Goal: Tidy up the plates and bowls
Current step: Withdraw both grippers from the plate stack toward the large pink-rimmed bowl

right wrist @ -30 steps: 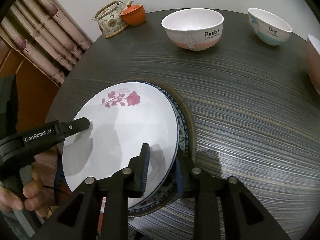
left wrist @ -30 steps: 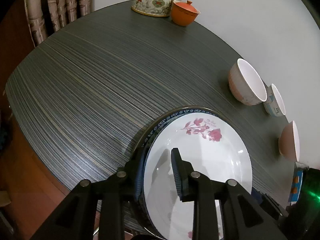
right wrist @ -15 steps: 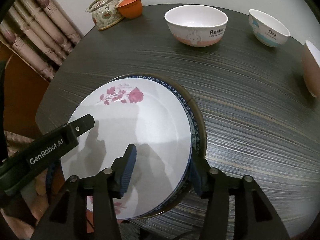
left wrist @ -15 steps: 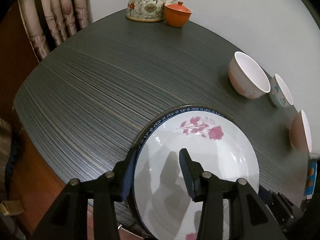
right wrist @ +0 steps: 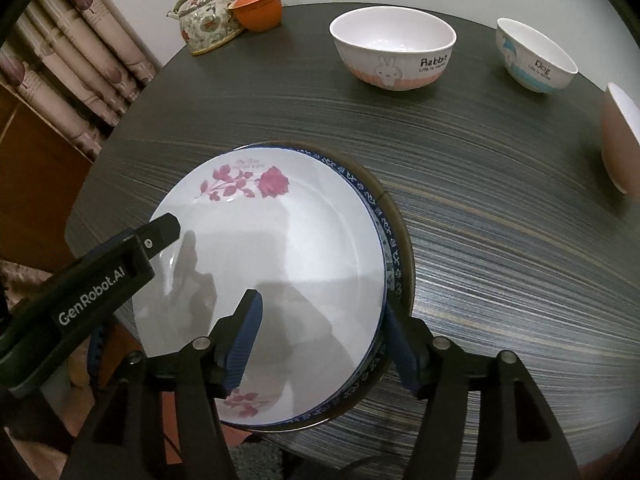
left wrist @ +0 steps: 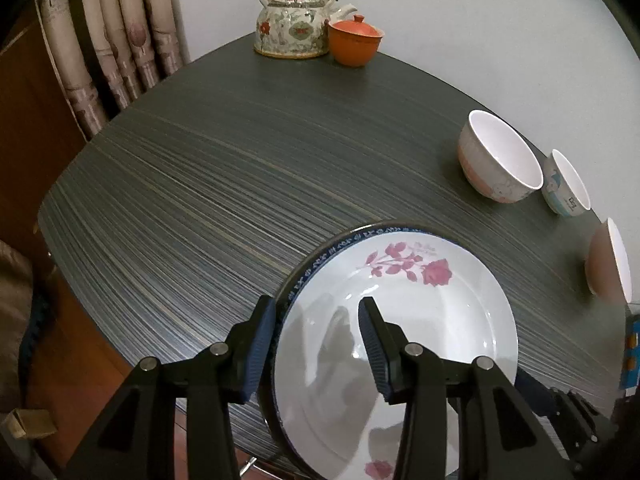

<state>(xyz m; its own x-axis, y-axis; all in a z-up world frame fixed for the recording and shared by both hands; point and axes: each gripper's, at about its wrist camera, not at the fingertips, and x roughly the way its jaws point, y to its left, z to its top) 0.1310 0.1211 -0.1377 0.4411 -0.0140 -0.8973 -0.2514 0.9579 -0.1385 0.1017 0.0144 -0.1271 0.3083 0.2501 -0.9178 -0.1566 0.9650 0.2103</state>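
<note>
A white plate with red roses lies on top of a blue-patterned plate, which lies on a dark plate, near the table's front edge. My left gripper straddles the stack's left rim, open, its pads clear of the rim. My right gripper straddles the right rim; its jaws are opening and the pads do not press on the plates. A left finger shows over the white plate in the right wrist view. The rabbit bowl, dog bowl and pink bowl stand apart at the back right.
A flowered teapot and an orange lidded cup stand at the far edge of the dark striped table. Curtains and a wooden cabinet are beyond the left edge. A hand holds the left gripper at lower left.
Both grippers were shut on the white plate's rim and have opened. The plate has shifted right and settled onto the stack. Both grippers have drawn back a little.
</note>
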